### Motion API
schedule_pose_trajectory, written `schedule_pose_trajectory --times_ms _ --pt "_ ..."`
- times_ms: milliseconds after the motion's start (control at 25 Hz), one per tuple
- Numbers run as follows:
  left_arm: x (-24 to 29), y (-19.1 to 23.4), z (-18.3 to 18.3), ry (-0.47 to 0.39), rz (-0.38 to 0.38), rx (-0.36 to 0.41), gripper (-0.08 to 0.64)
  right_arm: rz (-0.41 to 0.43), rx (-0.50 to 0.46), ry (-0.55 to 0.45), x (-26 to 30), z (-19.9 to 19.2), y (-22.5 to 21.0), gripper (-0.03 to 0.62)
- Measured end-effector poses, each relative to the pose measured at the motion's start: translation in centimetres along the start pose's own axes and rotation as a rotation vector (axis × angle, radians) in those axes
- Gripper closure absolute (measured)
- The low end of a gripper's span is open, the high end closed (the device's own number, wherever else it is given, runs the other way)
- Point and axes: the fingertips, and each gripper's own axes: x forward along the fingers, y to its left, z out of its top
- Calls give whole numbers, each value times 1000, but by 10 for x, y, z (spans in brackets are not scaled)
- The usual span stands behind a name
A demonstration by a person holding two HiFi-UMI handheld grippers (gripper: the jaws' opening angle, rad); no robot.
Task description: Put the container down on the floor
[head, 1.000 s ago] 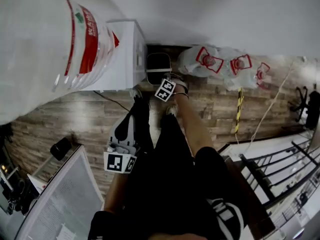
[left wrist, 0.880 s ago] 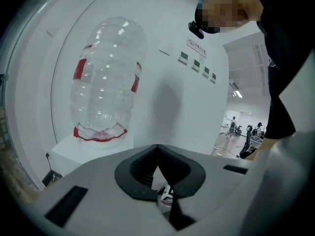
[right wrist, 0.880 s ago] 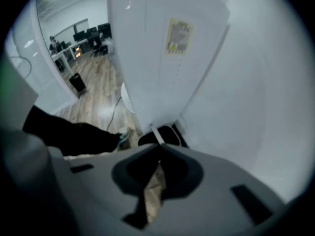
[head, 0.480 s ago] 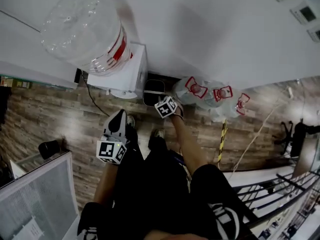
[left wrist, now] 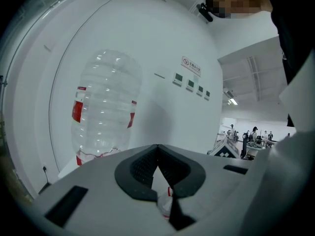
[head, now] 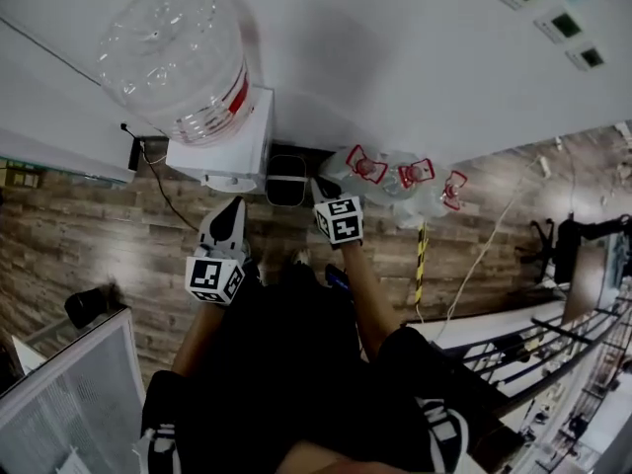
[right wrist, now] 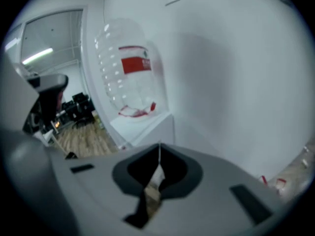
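- Dispenser (head: 222, 151): 1 clear water container (head: 178, 57) seated on top.
- Left gripper (head: 229, 213), right gripper (head: 321, 191): near dispenser front, jaws closed, empty.
- 3 bottles (head: 395, 181): floor, right of dispenser.

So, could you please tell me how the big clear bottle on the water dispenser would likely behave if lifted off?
The bottle looks see-through with no visible water line, so it is probably light for its size. Its wide, glossy, rounded walls may slip or flex in a narrow grip. Standing neck-down on the dispenser, it could tip once freed.
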Motion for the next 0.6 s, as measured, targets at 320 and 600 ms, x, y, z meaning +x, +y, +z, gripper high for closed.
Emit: schedule_pose_trajectory --times_ms 320,600 --pt "3 -9 17 -22 -146 73 528 -82 148 -289 -82 55 40 557" --pt "6 -25 19 -19 -235 85 528 -94 206 -375 -118 58 73 557"
